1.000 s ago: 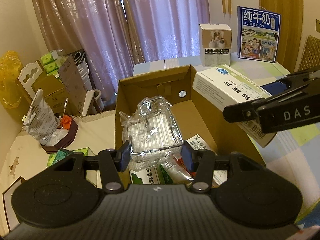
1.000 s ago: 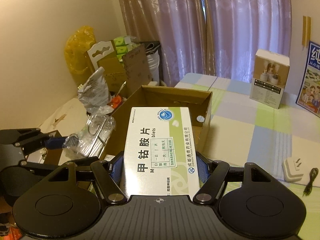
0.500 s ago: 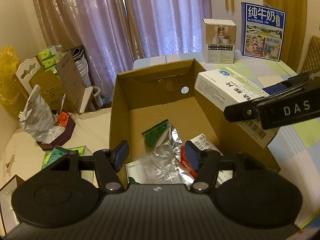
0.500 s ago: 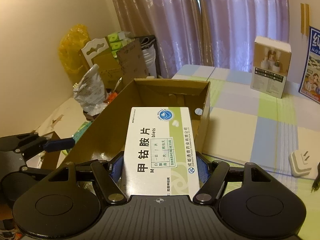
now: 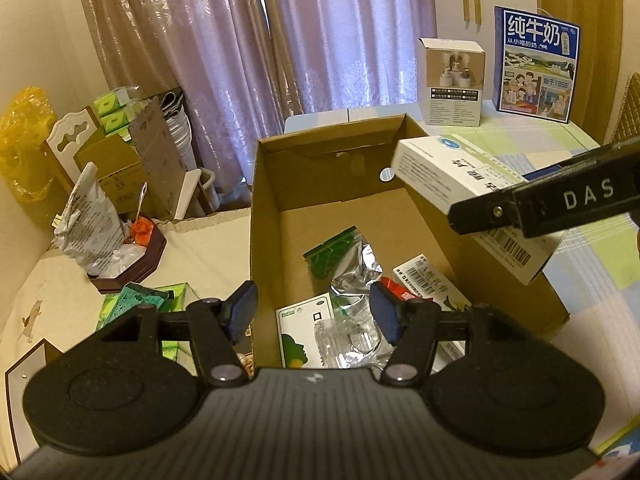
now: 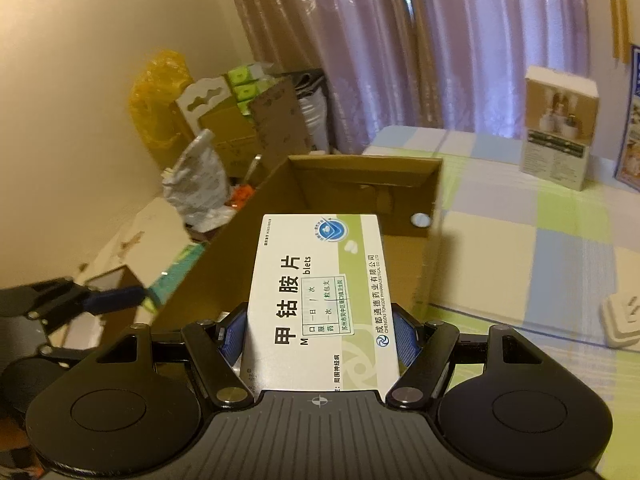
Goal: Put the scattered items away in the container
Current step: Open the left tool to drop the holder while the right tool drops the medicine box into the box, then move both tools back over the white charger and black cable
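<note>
Curtains (image 5: 248,40) are hanging behind the checked tablecloth (image 6: 520,248), where the right gripper (image 6: 318,332) is clamping a medicine box (image 6: 316,280) over the cardboard box (image 5: 272,184), the left gripper (image 5: 314,312) gaping empty.

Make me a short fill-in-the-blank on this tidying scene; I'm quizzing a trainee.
1. The right gripper grips a white ____.
2. The left gripper holds ____.
3. The green packet lies inside the ____.
4. The plug adapter rests on a ____ cloth.

Missing words: box; nothing; carton; checked
</note>
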Demonstrator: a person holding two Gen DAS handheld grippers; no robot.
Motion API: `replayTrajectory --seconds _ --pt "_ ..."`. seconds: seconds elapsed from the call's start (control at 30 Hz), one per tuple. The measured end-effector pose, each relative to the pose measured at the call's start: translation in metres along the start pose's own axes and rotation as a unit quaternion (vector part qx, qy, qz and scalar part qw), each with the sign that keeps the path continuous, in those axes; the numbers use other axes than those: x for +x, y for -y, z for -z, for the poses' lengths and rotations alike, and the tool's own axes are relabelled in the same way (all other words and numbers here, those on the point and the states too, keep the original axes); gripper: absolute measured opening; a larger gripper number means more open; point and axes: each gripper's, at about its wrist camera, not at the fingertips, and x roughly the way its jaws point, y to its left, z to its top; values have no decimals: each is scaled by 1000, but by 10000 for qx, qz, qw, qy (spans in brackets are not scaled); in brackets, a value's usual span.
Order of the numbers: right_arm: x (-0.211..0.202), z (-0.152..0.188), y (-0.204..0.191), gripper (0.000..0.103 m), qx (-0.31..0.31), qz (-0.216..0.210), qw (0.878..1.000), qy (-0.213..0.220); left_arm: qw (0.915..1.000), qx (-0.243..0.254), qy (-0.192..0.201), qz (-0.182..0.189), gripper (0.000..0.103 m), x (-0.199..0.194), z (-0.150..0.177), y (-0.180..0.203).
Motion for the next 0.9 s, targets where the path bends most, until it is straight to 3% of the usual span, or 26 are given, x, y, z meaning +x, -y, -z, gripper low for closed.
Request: replayTrajectory --seconds 0.1,0.6,0.9 --pt "-3 -2 -1 76 17 -109 9999 117 10000 -21 4 -8 57 -3 1 -1" --pt "-39 11 35 78 487 258 9983 173 10000 -2 34 54 59 -22 3 14" --pt "-75 29 33 81 563 312 9977 210 10000 -19 15 87 63 -47 5 32"
